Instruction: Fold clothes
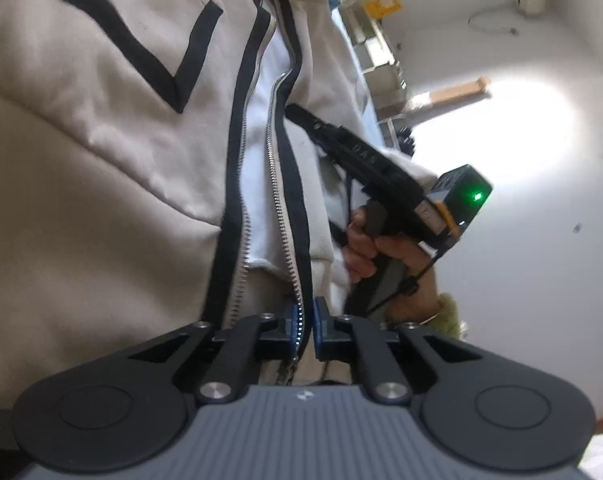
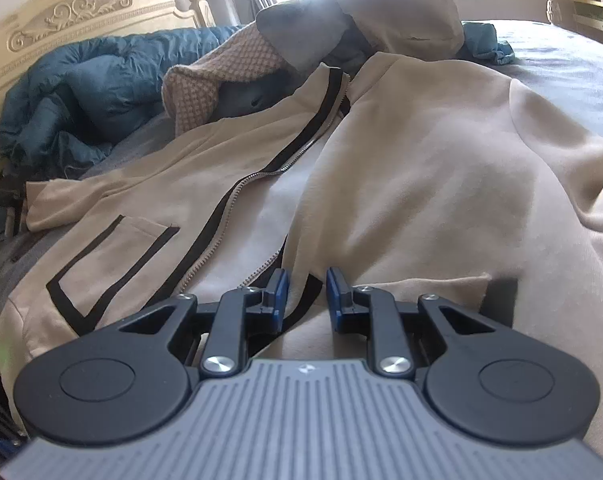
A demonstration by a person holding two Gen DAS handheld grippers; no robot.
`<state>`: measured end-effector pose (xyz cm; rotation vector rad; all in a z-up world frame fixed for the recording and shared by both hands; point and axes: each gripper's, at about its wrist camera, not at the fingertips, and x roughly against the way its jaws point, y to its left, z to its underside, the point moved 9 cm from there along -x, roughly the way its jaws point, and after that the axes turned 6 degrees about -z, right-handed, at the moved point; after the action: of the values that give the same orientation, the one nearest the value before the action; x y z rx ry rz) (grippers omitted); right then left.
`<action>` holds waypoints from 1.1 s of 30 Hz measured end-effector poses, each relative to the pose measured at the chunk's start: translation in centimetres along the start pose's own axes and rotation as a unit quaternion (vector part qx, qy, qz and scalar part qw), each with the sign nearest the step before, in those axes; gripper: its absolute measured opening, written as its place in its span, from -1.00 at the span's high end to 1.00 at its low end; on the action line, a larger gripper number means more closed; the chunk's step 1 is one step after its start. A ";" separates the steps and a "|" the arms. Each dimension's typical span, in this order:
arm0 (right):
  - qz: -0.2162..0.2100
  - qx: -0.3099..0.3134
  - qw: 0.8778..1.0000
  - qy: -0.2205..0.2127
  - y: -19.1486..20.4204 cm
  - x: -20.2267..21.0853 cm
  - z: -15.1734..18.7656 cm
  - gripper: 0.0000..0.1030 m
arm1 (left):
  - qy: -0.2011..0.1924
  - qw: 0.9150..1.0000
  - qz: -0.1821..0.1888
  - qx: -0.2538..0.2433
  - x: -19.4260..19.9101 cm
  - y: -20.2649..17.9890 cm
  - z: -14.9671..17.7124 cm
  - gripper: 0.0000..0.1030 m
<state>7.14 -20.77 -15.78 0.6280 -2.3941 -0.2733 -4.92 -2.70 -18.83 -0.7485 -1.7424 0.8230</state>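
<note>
— Jaws first: how does the left gripper (image 1: 304, 330) stand?

— Nearly closed, pads pinched on the zipper edge (image 1: 299, 316) of the jacket (image 1: 101, 160), right at the hem. The teeth and black tape run straight between the blue pads.

— And past the jaws?

— The open zipper climbs away from them, white lining (image 1: 261, 152) showing between its two sides. Left of that line sits a black-trimmed pocket (image 1: 133, 52). Right of it, farther out, a hand (image 1: 381, 256) holds the right gripper (image 1: 297, 114), its tip at the jacket's other front.

— Its own view?

— The right gripper (image 2: 306, 292) is partly closed, with a fold of jacket (image 2: 421, 168) and its black-taped edge between the pads; they appear to pinch it. Beyond the jaws the jacket spreads over the bed (image 2: 561, 64), zipper running up left. Farther still lie a checked cloth (image 2: 205, 80), a blue quilt (image 2: 81, 92) and the headboard (image 2: 81, 12).
</note>
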 end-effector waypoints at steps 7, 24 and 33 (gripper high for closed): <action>0.029 0.015 0.999 0.020 1.5 0.0 -0.8 0.59 | -0.028 0.997 -0.055 -0.044 0.9 0.9 0.6 0.90; 0.110 0.085 0.989 0.058 2.5 -5.4 -9.1 0.59 | -0.141 0.955 -0.093 -0.244 1.5 -2.2 2.4 0.89; 0.137 0.006 0.987 0.083 -2.5 -6.0 -7.6 0.64 | -0.159 0.936 -0.096 -0.298 1.7 -3.2 3.1 0.88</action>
<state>17.01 -20.20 -13.95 0.3069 -2.2868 -0.0832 -8.69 -3.72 -16.05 -0.8471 -2.3604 0.2764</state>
